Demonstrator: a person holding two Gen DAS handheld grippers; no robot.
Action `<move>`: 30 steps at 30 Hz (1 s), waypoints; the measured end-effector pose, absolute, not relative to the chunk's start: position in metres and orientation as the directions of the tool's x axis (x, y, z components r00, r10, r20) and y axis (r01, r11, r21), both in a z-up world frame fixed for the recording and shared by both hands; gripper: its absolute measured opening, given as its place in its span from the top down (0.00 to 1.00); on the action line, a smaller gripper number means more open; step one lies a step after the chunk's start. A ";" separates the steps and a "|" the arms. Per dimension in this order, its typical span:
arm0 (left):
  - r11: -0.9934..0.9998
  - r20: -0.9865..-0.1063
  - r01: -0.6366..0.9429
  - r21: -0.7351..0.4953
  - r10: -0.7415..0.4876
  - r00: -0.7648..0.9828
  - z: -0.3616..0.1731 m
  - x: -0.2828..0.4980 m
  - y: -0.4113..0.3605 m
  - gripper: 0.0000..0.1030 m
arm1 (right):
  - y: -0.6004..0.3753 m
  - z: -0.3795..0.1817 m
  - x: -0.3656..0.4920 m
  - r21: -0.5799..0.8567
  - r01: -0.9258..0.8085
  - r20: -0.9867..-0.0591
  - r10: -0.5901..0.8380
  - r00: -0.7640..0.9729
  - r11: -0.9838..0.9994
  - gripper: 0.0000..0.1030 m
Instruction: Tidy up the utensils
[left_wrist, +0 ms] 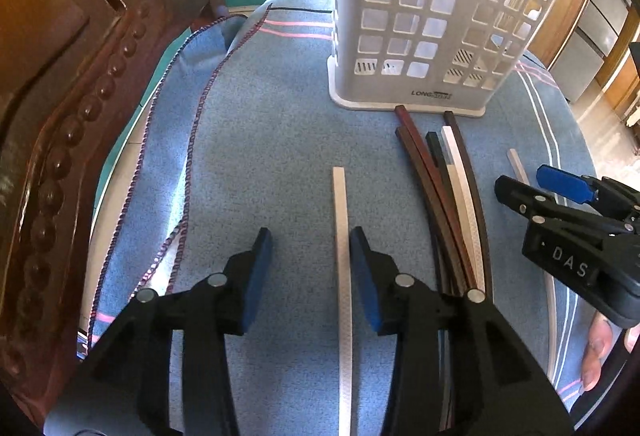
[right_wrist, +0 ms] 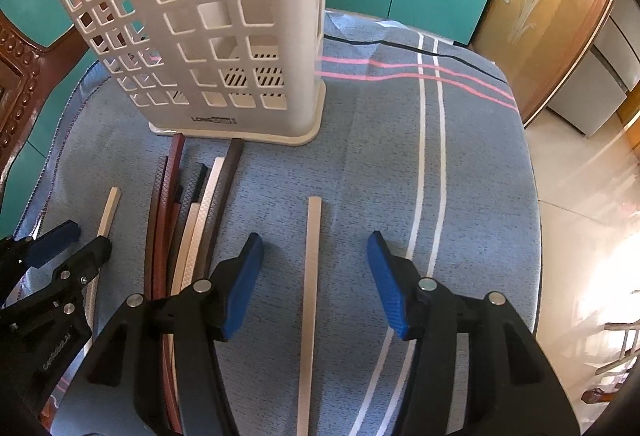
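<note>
Both grippers open over chopsticks before the holder [left_wrist: 420, 16]

Left hand-held gripper [left_wrist: 311, 272] narrowly open, a pale chopstick [left_wrist: 343, 256] between its pads, ungripped; right hand-held gripper [right_wrist: 316, 276] wider, astride another chopstick [right_wrist: 310, 276].

The blue cloth [right_wrist: 472, 172] lies bare right of the holder [right_wrist: 224, 36] out to its rounded edge, so a hand could pass there freely; the holder stands upright at the back, blocking the way straight ahead of the bundle of sticks [right_wrist: 188, 220] that lies against its base; one pale stick [left_wrist: 342, 256] lies alone left of the bundle, another [right_wrist: 310, 296] alone right of it, with clear cloth strips between; on the far left a carved wooden frame [left_wrist: 60, 140] crowds the cloth's folded hem [left_wrist: 192, 140], leaving little room.
</note>
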State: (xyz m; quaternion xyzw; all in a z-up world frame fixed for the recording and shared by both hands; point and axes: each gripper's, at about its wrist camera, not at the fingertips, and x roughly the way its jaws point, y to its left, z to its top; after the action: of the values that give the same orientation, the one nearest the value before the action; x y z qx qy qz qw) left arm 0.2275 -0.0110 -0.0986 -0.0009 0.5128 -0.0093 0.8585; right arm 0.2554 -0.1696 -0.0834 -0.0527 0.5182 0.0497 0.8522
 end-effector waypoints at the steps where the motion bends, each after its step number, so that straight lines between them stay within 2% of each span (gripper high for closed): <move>1: 1.000 -0.881 0.016 -0.009 -0.016 0.474 -0.099 0.228 -0.012 0.59 | -0.169 -0.084 0.255 -0.038 -0.139 -0.888 0.030 0.459 0.990 0.47; 30: 1.000 -0.878 0.026 0.007 -0.007 0.478 -0.102 0.224 -0.015 0.53 | -0.168 -0.086 0.246 -0.046 -0.147 -0.882 0.029 0.470 0.988 0.45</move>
State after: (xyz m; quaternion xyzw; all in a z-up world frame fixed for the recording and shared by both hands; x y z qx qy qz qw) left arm 0.2241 -0.0150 -0.1022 0.0096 0.5106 -0.0095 0.8597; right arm 0.2459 -0.1677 -0.0862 -0.0577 0.5122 0.0516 0.8554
